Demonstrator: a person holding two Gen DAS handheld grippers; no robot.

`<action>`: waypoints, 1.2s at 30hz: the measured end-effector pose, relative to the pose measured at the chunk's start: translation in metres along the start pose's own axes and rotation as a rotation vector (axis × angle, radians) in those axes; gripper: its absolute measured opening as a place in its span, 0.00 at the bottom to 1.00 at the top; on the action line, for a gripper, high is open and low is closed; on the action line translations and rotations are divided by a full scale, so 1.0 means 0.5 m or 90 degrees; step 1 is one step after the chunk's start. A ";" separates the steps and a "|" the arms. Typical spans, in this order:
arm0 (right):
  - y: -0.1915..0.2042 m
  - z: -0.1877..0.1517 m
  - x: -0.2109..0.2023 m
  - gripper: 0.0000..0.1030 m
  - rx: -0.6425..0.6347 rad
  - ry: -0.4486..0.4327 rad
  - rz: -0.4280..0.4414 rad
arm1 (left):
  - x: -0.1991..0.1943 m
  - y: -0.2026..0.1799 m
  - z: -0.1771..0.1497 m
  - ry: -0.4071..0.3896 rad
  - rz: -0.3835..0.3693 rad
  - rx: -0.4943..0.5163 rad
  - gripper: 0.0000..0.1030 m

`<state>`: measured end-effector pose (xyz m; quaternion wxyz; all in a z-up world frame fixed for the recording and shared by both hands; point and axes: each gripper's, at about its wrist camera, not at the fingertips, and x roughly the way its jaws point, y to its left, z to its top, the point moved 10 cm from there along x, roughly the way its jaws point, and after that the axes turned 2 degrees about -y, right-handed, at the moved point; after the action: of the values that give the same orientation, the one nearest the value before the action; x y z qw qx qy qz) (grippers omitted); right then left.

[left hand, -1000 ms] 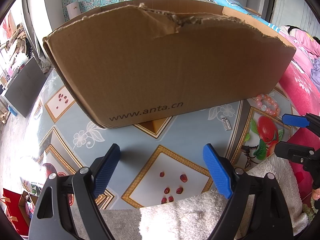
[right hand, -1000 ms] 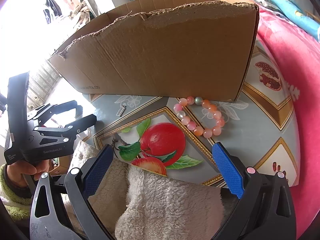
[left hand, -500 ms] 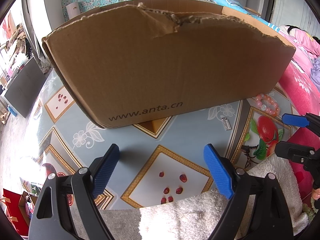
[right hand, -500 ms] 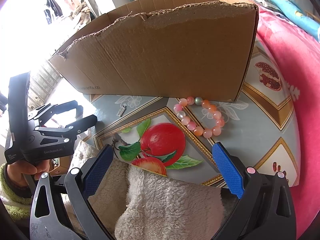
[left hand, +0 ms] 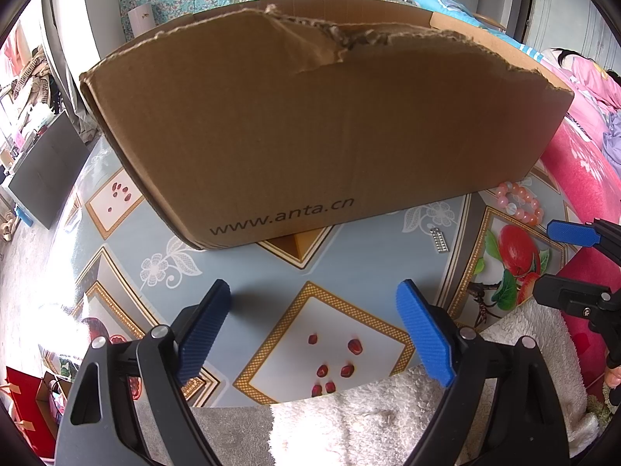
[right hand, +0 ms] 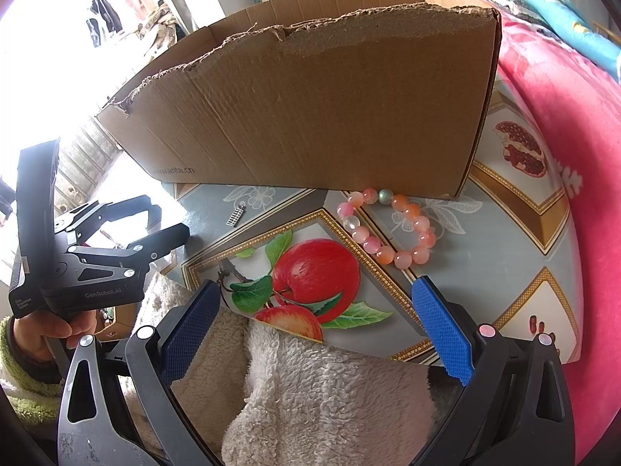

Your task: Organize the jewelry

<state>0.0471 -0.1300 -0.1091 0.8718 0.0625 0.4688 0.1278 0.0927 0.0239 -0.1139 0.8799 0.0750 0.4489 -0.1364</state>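
- Here, taking the cardboard box (left hand: 310, 128) as landmark and reading left to right: the left gripper (left hand: 314, 334) hovers in front of the box's printed end, jaws spread wide and holding nothing, only bare tablecloth (left hand: 248, 272) between them.
- A small silver charm (right hand: 236, 216) lies just in front of the box's long wall, its long axis pointing slantwise toward the box.
- The bead bracelet (right hand: 388, 229) lies flat at the box's right front corner, its far beads touching or nearly touching the wall.
- The right gripper (right hand: 318, 330) hangs in front of that corner, jaws wide and empty; the bracelet sits ahead and slightly right of them, so I judge the right hand nearer.
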 end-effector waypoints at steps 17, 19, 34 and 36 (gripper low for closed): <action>-0.010 0.008 -0.006 0.92 0.011 -0.018 0.028 | -0.045 -0.019 0.029 -0.081 -0.057 -0.009 0.83; -0.016 0.010 -0.012 0.92 0.023 -0.023 0.044 | -0.056 -0.037 0.030 -0.095 -0.073 0.009 0.80; -0.029 0.041 -0.038 0.79 0.036 -0.053 0.105 | -0.009 -0.152 0.030 -0.073 -0.124 0.113 0.32; -0.022 0.042 -0.037 0.79 0.031 -0.060 0.103 | 0.003 -0.158 0.034 -0.064 -0.125 0.115 0.28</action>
<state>0.0569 -0.1454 -0.0852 0.8779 0.1275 0.4237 0.1829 0.0824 -0.0561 -0.1058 0.8733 0.1028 0.3954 -0.2653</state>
